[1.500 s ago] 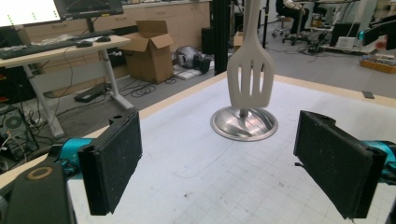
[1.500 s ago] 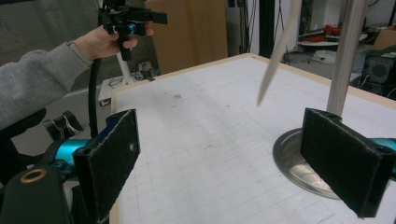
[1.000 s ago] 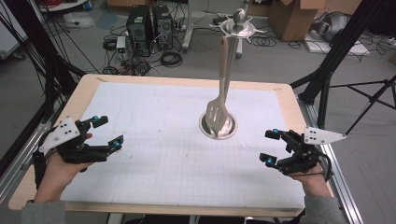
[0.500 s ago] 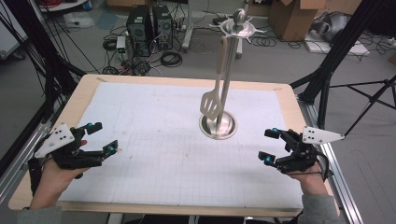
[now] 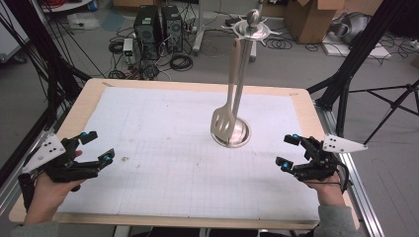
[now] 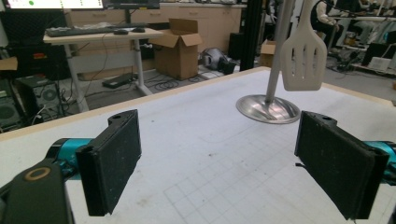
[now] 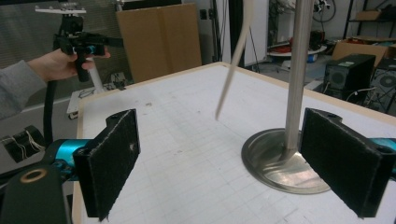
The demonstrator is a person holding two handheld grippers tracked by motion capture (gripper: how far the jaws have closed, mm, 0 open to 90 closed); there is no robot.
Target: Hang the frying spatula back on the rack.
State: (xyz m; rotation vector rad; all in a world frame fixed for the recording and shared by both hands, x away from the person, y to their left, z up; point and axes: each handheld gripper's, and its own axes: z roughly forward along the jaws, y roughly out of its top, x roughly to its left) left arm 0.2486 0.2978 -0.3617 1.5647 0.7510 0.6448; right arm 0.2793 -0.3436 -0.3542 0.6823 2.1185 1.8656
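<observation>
The tabletop [image 5: 148, 128] carries a steel stand [image 5: 236, 129] right of centre. A pale slotted spatula [image 5: 223, 123] hangs from its top dish; it has swung left off the stand's base within the last second, which suggests it hangs loose. The left tool [image 5: 98, 148] has drawn back towards the near-left corner, wide open, empty. The right tool [image 5: 288, 150], near right of the stand, is open, empty and unmoved.

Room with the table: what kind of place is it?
Probably a lab or workshop: computer towers and cables on the floor, cardboard boxes, and a table with grid paper.
</observation>
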